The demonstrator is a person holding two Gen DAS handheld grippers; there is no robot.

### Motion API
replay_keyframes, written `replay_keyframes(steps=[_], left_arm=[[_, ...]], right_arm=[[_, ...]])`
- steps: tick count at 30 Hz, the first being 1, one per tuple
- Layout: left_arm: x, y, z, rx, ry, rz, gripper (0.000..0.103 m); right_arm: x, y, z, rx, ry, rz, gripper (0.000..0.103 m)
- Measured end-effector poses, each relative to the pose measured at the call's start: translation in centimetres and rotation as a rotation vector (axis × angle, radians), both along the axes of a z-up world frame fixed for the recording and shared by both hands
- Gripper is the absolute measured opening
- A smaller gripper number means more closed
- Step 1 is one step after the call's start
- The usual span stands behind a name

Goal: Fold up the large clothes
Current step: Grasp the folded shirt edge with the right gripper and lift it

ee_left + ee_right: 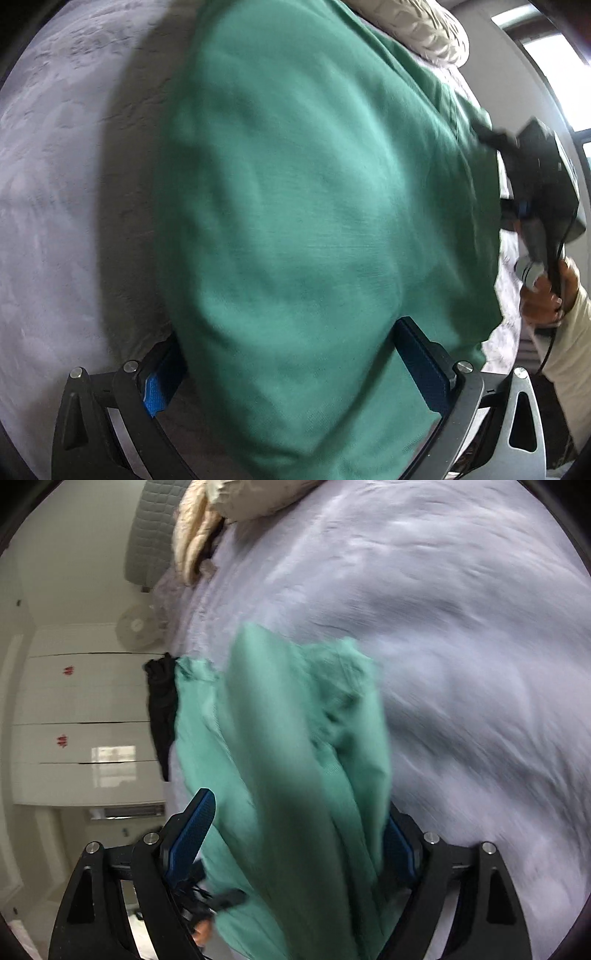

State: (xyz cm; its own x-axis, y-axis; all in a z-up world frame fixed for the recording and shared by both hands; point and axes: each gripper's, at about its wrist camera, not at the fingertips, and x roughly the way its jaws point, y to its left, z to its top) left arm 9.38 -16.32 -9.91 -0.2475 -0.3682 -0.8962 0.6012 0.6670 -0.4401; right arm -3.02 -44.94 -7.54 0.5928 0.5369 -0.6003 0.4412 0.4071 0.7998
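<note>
A large green garment point(314, 221) hangs spread over the grey bed sheet point(55, 184). My left gripper point(295, 373) has its fingers wide apart, and the cloth passes between them and over the left finger point(162, 373). The right gripper point(491, 136) shows at the garment's far edge in the left wrist view. In the right wrist view the green garment point(295, 775) bunches in folds between the wide-set fingers of my right gripper point(299, 834). The left gripper's tip shows below in that view point(207, 901). Both views are blurred.
A cream quilted pillow point(417, 29) lies at the head of the bed, also seen in the right wrist view point(207, 528). A black garment point(162, 709) lies at the bed's edge. White wardrobe doors point(81, 720) and a fan point(136, 627) stand beyond.
</note>
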Motion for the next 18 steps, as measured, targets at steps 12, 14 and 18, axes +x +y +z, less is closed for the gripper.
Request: replay_keyframes(steps=[12, 14, 18], left_arm=[[0.0, 2.2, 6.8, -0.147, -0.052, -0.047, 0.042], [0.3, 2.9, 8.1, -0.178, -0.051, -0.043, 0.042], [0.4, 5.3, 10.8, -0.212, -0.069, -0.06, 0.042]], right_arm=[[-1.2, 0.9, 1.4, 0.157, -0.072, -0.141, 0.022], [-1.3, 1.7, 2.7, 0.172, -0.108, -0.142, 0.022], [-1.5, 3.5, 5.3, 0.168, -0.143, -0.138, 0.022]])
